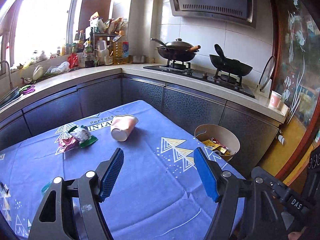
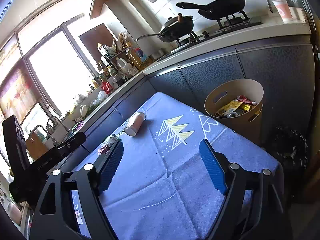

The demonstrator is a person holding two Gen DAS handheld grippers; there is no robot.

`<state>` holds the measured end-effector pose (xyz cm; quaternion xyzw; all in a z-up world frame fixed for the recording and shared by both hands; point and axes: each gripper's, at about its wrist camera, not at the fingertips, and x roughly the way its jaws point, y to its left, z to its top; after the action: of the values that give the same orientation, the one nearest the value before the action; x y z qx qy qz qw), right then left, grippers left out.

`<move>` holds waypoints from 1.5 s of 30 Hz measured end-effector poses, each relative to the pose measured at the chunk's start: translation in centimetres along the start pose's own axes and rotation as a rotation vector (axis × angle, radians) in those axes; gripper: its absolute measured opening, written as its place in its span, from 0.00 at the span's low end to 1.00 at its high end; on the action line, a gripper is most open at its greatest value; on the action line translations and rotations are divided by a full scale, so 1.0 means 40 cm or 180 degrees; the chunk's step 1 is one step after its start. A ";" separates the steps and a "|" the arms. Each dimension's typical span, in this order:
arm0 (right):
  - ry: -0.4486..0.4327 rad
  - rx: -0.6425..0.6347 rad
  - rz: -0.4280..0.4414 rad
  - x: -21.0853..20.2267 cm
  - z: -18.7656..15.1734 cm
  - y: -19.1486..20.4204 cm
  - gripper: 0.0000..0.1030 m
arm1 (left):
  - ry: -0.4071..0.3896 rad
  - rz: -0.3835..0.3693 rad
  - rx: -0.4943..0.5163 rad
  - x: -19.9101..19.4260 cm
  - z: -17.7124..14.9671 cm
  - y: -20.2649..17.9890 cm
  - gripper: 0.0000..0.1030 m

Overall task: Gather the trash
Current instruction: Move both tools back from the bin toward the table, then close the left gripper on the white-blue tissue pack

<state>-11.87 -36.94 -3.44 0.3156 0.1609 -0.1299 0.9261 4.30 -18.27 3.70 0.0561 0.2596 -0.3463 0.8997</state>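
Paper cup (image 1: 124,128) tipped on tablecloth (image 1: 152,180), well beyond both grippers' spread, empty jaws

wrist views, angled down, shared table (image 1: 152,180)

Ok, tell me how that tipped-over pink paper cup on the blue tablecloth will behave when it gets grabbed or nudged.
The paper cup lies on its side on the tablecloth, so a nudge would probably send it rolling in a curve, since it tapers. It looks empty and thin-walled, so likely very light and easy to crush between the fingers. A gentle grip across its body seems safest.
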 end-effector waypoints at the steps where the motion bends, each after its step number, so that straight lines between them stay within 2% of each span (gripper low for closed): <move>1: -0.0047 -0.0037 -0.0006 -0.008 -0.001 0.013 0.81 | -0.0013 0.0004 -0.0025 -0.009 -0.003 0.009 0.70; 7: -0.0182 -0.0211 -0.0021 -0.034 -0.007 0.070 0.89 | -0.0108 0.0021 -0.0067 -0.049 -0.014 0.031 0.72; 17: -0.0297 -0.0317 -0.0078 -0.049 -0.019 0.101 0.90 | -0.0170 0.0010 -0.0131 -0.069 -0.019 0.053 0.72; 27: -0.0286 -0.0341 -0.0077 -0.045 -0.031 0.117 0.90 | -0.0188 -0.0019 -0.0170 -0.073 -0.029 0.072 0.72; 36: -0.0153 -0.0372 -0.0046 -0.025 -0.042 0.127 0.89 | -0.0183 -0.0022 -0.0218 -0.073 -0.034 0.087 0.72; 45: -0.0107 -0.0399 -0.0048 -0.019 -0.049 0.135 0.87 | -0.0206 0.0003 -0.0270 -0.076 -0.034 0.103 0.80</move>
<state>-11.15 -31.47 -1.68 0.2536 0.1555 -0.1317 0.9456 4.49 -12.99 3.76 0.0068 0.2448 -0.3362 0.9094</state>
